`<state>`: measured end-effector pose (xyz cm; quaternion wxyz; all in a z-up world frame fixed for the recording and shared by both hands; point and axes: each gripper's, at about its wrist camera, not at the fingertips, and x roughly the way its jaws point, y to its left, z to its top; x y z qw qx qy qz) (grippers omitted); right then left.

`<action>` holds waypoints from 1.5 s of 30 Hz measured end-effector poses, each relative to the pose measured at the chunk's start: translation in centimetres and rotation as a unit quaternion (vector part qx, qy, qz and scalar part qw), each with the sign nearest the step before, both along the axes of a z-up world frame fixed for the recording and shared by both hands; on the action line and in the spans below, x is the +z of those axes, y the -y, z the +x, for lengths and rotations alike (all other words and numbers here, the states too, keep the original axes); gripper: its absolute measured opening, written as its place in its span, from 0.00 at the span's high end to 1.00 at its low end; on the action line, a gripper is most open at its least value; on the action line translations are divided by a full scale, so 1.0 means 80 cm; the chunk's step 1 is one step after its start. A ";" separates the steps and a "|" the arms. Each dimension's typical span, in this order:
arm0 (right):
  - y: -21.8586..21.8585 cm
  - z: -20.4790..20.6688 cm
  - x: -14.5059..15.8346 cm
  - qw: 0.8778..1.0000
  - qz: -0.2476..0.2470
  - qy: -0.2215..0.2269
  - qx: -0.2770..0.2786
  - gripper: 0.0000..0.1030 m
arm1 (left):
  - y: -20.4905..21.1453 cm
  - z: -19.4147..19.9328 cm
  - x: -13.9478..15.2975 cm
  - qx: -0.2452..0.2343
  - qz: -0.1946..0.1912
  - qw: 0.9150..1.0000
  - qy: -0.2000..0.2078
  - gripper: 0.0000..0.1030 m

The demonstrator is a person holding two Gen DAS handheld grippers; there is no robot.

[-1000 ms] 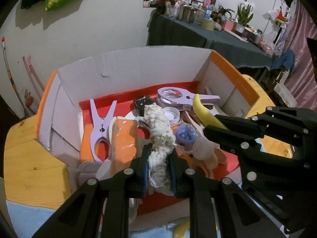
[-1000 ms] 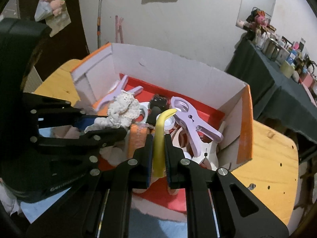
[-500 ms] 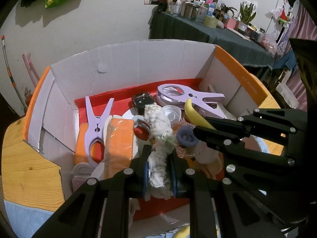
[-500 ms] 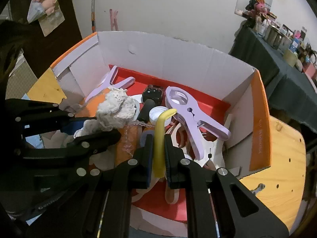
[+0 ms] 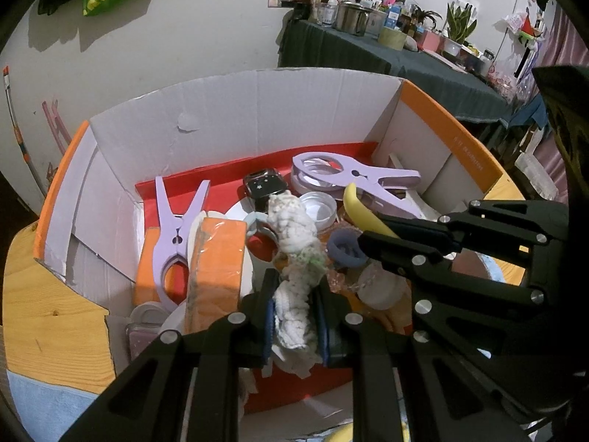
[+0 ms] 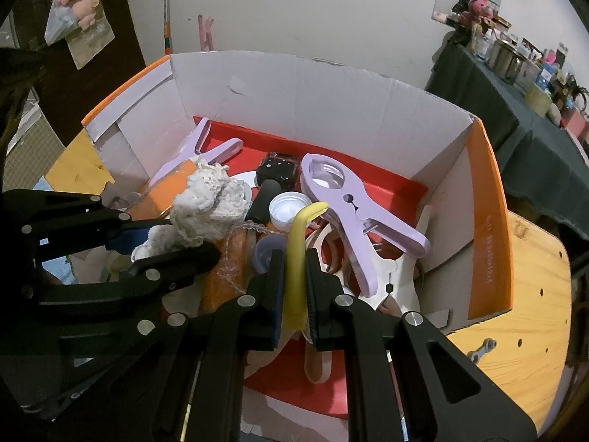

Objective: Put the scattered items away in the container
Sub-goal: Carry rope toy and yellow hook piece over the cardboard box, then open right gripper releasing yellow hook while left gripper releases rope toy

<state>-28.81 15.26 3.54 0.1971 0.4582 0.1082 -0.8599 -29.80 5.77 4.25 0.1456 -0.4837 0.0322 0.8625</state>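
The task looks nearly finished: the cardboard box (image 5: 257,110) already holds many items, while the left gripper (image 5: 296,316) is closed on a white crochet piece (image 5: 294,243) and the right gripper (image 6: 294,294) on a yellow curved piece (image 6: 298,250), both above the box, not yet released.

Left wrist view: close, looking forward and down along its fingers (image 5: 270,316) into the cardboard box (image 5: 257,110), right gripper (image 5: 375,237) intruding at right. Right wrist view: same box (image 6: 331,95) from close, left gripper (image 6: 165,237) at left. Shared: box interior, large lilac clip (image 5: 353,176) (image 6: 353,210), back wall.
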 end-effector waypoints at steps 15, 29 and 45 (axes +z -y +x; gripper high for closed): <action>-0.004 -0.002 -0.001 1.000 -0.006 0.003 -0.008 0.89 | 0.003 0.002 0.000 0.003 0.007 1.000 0.003 0.72; -0.010 0.001 0.000 1.000 0.000 -0.007 -0.018 0.88 | 0.004 0.006 0.005 0.001 0.008 1.000 -0.001 0.68; -0.022 0.005 0.008 0.999 0.005 -0.030 -0.038 0.42 | 0.015 0.013 0.014 0.017 -0.003 1.000 -0.017 0.56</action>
